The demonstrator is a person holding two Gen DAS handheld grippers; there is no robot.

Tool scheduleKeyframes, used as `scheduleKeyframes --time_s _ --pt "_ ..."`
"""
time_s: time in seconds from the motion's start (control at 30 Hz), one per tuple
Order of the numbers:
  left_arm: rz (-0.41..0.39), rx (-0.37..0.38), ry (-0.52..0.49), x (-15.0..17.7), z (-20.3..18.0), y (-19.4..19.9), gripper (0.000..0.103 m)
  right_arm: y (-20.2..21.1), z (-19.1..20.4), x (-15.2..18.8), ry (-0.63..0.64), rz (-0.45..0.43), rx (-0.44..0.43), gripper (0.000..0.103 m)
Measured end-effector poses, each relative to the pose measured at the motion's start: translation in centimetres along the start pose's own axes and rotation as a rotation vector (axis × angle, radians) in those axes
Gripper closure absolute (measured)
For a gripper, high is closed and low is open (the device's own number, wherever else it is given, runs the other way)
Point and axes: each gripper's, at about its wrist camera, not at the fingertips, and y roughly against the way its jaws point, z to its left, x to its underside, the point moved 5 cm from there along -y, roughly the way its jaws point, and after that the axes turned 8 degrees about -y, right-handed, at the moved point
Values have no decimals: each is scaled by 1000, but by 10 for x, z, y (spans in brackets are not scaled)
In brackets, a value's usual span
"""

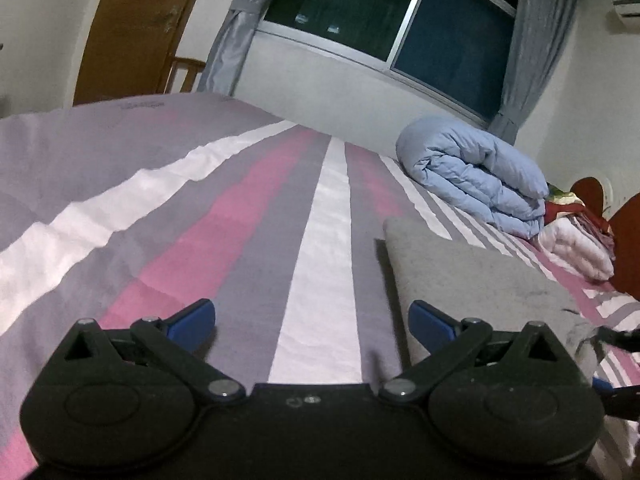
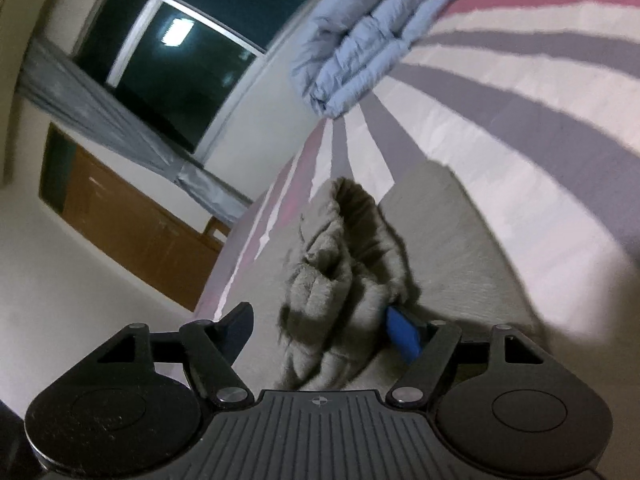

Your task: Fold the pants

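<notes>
The grey pants (image 1: pixel 472 280) lie flat on the striped bed sheet (image 1: pixel 248 216), to the right in the left wrist view. My left gripper (image 1: pixel 312 322) is open and empty, low over the sheet beside the pants' left edge. In the right wrist view the pants (image 2: pixel 448 248) lie flat, with a bunched fuzzy fold (image 2: pixel 340 272) standing up between the fingers. My right gripper (image 2: pixel 320 330) is open, its jaws on either side of that fold; the right blue pad (image 2: pixel 402 334) touches the fabric. Part of the right gripper shows at the right edge of the left wrist view (image 1: pixel 616 340).
A folded light blue duvet (image 1: pixel 476 180) lies at the far side of the bed, with a white and red bundle (image 1: pixel 576 240) next to it. Behind are a wall, a dark window (image 1: pixel 384 16) with grey curtains, and a wooden door (image 1: pixel 136 28).
</notes>
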Motion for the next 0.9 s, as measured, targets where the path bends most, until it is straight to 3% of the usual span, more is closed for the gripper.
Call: scheduleKeyframes --time_s 0.03,0.07,0.1,0.2,0.3,0.4,0.43,0.53,0.9 --pt "7 2 -2 1 0 -1 6 -8 2 0 8 17 26 31" --pt "12 3 -9 2 0 -1 6 -12 7 1 33 18 39 41" --pt "14 2 -14 2 0 -1 6 -16 13 3 76 23 50 58" --pt "14 0 -17 3 1 -1 6 -7 27 -1 129 -17 34 65" --pt "14 -4 -12 3 2 0 6 17 38 -9 160 -98 -13 66" --pt "18 -5 -19 4 1 0 6 36 26 -18 140 -171 -3 66" --pt "20 -5 -29 4 -1 0 6 34 12 -21 107 -170 22 66" --pt "30 -10 -57 6 -6 -3 6 9 -29 -18 18 -8 93 65" --pt "39 -36 -91 8 -12 -2 6 15 -24 -11 97 -27 77 62"
